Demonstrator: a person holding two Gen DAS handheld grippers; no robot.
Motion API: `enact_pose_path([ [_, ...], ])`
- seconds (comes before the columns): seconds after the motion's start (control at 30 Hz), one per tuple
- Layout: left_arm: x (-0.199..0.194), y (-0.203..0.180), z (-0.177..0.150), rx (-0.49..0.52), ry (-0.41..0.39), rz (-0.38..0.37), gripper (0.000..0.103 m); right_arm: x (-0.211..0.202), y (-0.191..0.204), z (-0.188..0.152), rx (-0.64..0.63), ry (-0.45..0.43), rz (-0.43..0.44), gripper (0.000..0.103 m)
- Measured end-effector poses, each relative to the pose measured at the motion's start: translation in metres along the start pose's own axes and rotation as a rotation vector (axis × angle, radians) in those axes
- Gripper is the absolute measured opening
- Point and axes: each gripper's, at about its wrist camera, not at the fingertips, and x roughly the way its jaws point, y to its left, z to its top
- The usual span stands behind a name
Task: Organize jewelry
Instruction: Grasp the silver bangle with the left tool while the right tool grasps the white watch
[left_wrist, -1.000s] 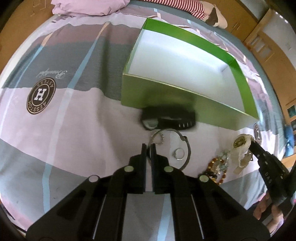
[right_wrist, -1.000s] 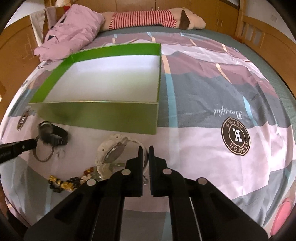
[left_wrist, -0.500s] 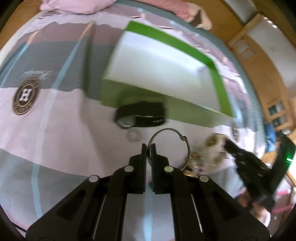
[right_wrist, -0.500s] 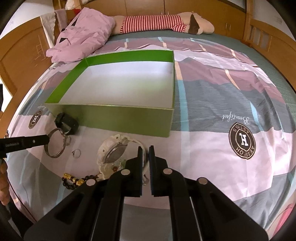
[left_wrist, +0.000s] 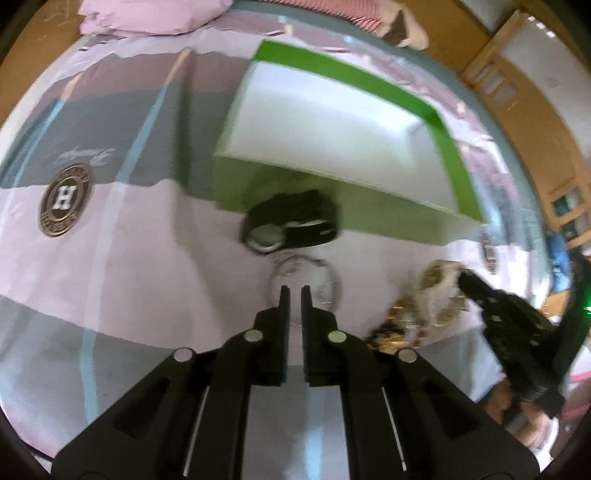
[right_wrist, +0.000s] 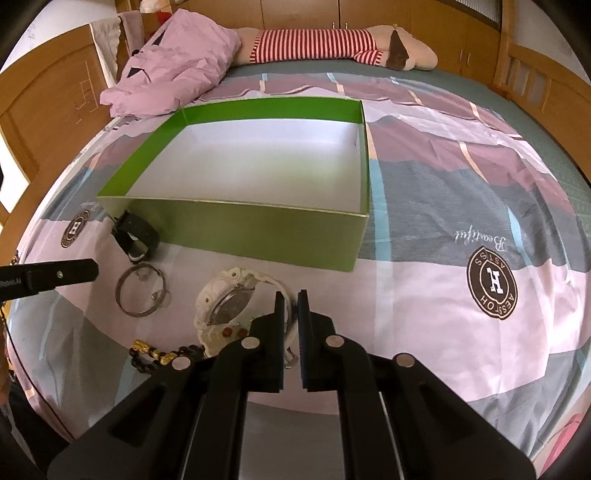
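Note:
The open green box (right_wrist: 240, 229) with a white floor stands on the bedspread and has nothing in it. In front of it lie a black watch (right_wrist: 135, 236), a silver bangle (right_wrist: 123, 308) with a small ring (right_wrist: 157, 294), and a dark and gold bead bracelet (right_wrist: 155, 356). My left gripper (left_wrist: 294, 291) is shut and holds nothing. The blurred bangle (left_wrist: 332, 291) lies just past its tips, and its fingers (right_wrist: 74, 273) stand apart from the bangle. My right gripper (right_wrist: 291, 295) is shut on the strap of the white watch (right_wrist: 229, 306). That white watch (left_wrist: 436, 288) sits at the right gripper's tip (left_wrist: 463, 278).
A crumpled pink quilt (right_wrist: 173, 59) and a striped plush toy (right_wrist: 314, 44) lie at the far end of the bed. Wooden bed rails (right_wrist: 55, 103) run along the sides. Bare bedspread with a round H logo (right_wrist: 491, 284) spreads to the right of the box.
The bangle hung at my left fingertips half a second ago and now lies on the bedspread, apart from them. The white watch has kept its place at my right gripper while the bed shifted.

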Motion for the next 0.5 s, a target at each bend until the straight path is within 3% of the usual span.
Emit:
enact_pose_path([
  [0.1, 0.014, 0.000, -0.003, 0.012, 0.020, 0.067, 0.009, 0.005, 0.001, -0.002, -0.004, 0.016, -0.012, 0.007],
  [0.23, 0.034, -0.008, -0.006, 0.043, 0.036, 0.142, 0.031, 0.008, 0.002, -0.004, -0.011, 0.025, -0.021, 0.007],
  [0.33, 0.048, -0.013, -0.008, 0.068, 0.052, 0.188, 0.031, 0.009, 0.002, -0.003, -0.007, 0.029, -0.022, 0.007],
  [0.4, 0.047, -0.017, -0.008, 0.090, 0.037, 0.202, 0.024, 0.009, 0.001, -0.003, -0.006, 0.028, -0.029, 0.020],
  [0.43, 0.046, -0.018, -0.008, 0.094, 0.037, 0.195, 0.011, 0.009, 0.000, -0.003, -0.003, 0.025, -0.033, 0.034],
  [0.5, 0.047, -0.018, -0.007, 0.086, 0.044, 0.175, 0.006, 0.009, -0.002, -0.003, 0.007, 0.018, -0.040, 0.040],
])
